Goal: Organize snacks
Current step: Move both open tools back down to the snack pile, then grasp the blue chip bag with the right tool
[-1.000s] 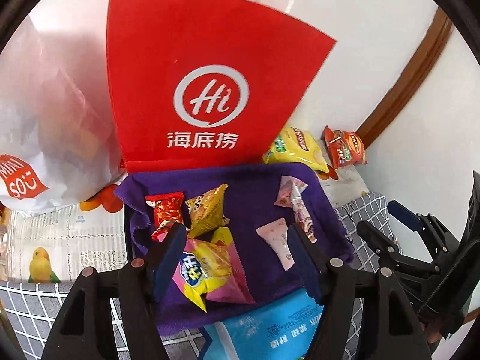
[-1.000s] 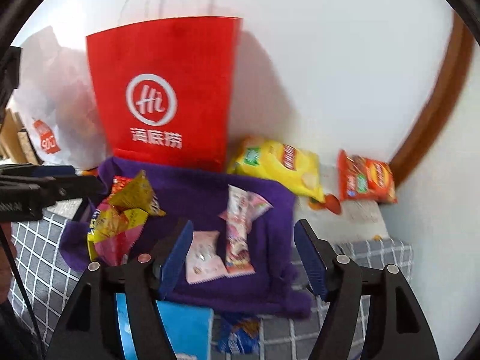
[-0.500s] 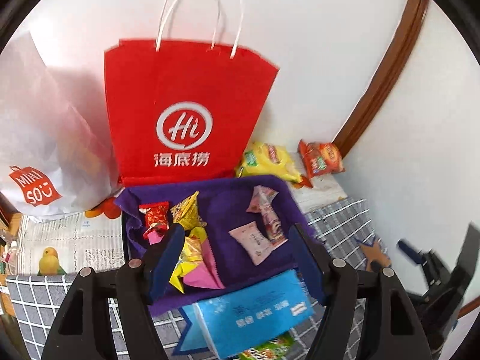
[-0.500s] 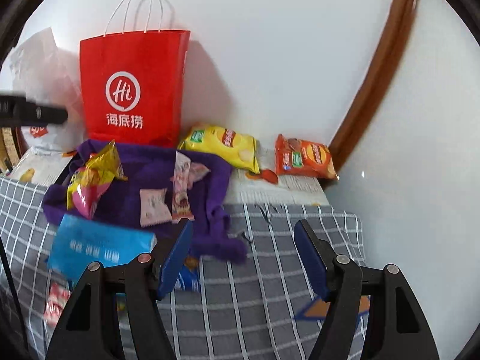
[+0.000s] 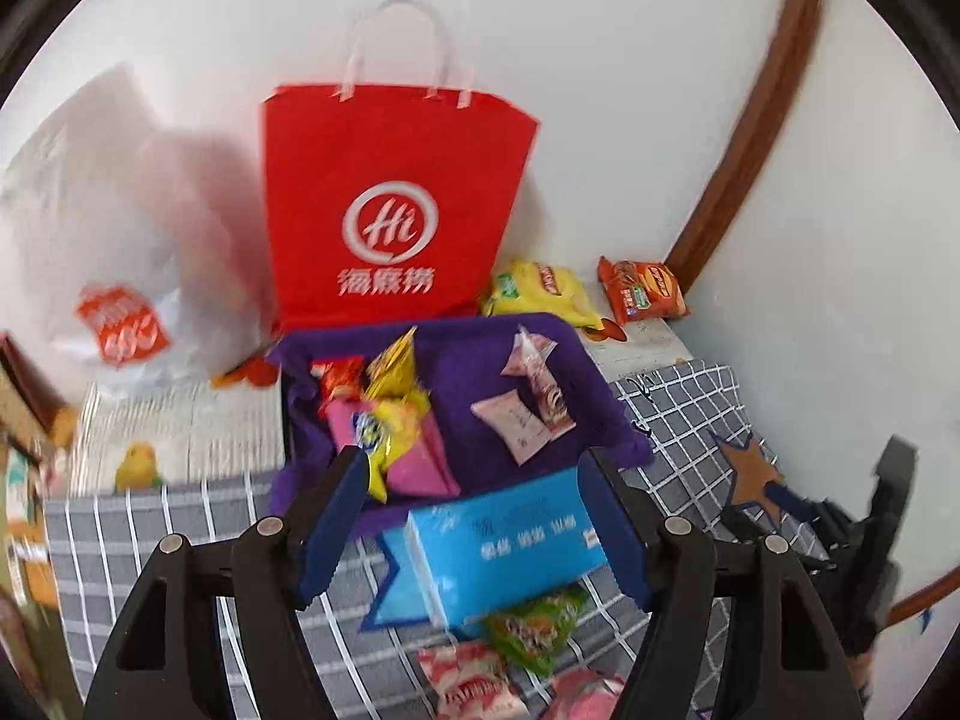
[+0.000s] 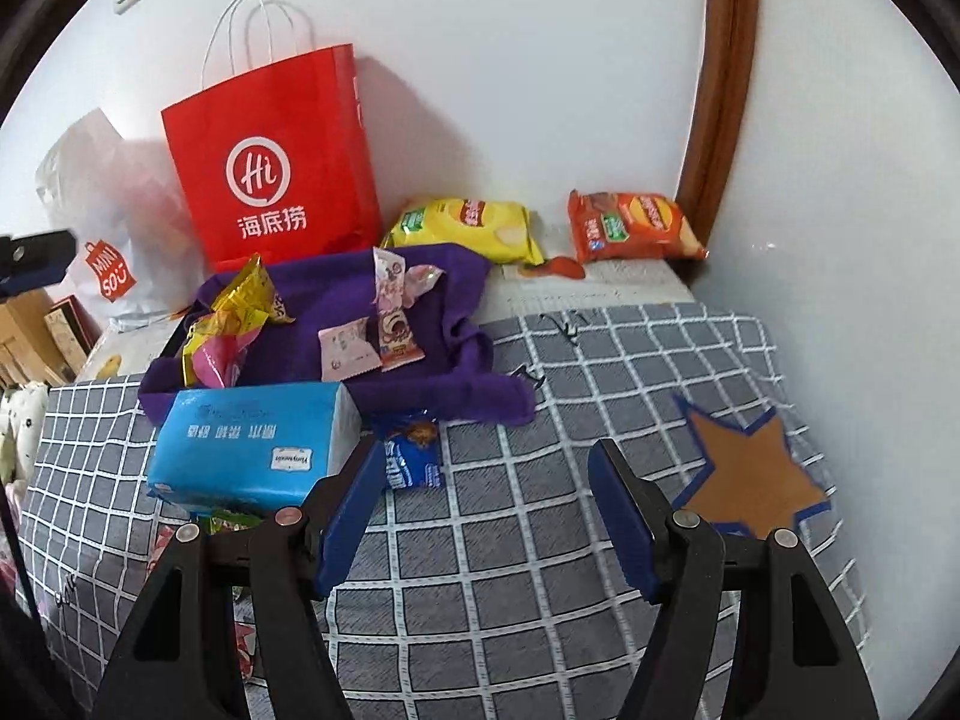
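Left gripper (image 5: pixel 474 513): fingers wide apart, holding nothing; it hangs at the bottom centre of its view, above the blue tissue pack (image 5: pixel 498 552).
Right gripper (image 6: pixel 486 507): fingers likewise spread and empty, low in its frame over bare checked cloth (image 6: pixel 540 540).
Sorted snacks: yellow and pink packets (image 6: pixel 228 330) sit at the left of the purple cloth tray (image 6: pixel 336 294), pale pink wrappers (image 6: pixel 366 342) at its middle, in the centre-left of the right view.
Loose snacks: a small blue packet (image 6: pixel 414 456) lies just beside the tissue pack, near the right gripper's left finger; a green packet (image 5: pixel 534 624) and red-and-white ones (image 5: pixel 468 684) lie at the bottom of the left view, the green one partly under the pack.
Back row: yellow chip bag (image 6: pixel 468 228) and orange chip bag (image 6: pixel 636 228) against the wall, right of the red bag (image 6: pixel 270 162).
Step in hand, my guess: picking the next loose packet.
Doing it well: the blue packet looks the handiest; come down squarely, pinch the crimped edge and mind the tissue pack alongside.
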`<action>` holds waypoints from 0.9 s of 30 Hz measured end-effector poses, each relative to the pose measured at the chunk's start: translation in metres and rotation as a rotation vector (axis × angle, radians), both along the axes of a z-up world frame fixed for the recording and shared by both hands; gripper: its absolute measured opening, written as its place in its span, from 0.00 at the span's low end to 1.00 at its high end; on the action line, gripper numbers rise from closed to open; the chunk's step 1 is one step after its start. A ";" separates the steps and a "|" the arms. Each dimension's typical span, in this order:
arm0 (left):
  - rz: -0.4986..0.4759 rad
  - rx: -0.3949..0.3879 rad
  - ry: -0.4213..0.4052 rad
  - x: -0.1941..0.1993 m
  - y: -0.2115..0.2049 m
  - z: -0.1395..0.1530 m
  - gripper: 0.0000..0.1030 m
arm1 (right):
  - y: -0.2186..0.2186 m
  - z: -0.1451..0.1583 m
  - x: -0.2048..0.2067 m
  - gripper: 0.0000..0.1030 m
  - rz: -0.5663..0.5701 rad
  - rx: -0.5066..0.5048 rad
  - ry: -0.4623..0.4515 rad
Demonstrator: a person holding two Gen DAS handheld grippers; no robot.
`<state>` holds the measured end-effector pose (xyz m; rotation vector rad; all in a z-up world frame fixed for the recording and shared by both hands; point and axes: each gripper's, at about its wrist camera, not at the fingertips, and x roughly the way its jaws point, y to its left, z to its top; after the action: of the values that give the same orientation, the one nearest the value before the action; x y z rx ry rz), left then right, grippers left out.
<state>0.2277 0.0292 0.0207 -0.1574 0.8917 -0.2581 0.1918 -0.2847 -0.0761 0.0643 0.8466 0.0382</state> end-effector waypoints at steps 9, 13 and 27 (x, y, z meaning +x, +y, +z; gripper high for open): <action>0.052 -0.001 0.052 -0.026 0.021 -0.032 0.68 | 0.012 -0.044 0.010 0.53 0.075 -0.006 0.056; 0.086 0.017 0.068 -0.031 0.027 -0.050 0.68 | 0.013 -0.053 0.028 0.52 0.104 0.045 0.059; 0.112 0.000 0.143 -0.038 0.035 -0.092 0.68 | 0.031 -0.100 0.085 0.52 0.238 0.157 0.153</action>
<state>0.1898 0.0646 -0.0711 -0.2270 1.0216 -0.1440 0.2763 -0.2538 -0.1766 0.1147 1.0002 0.3272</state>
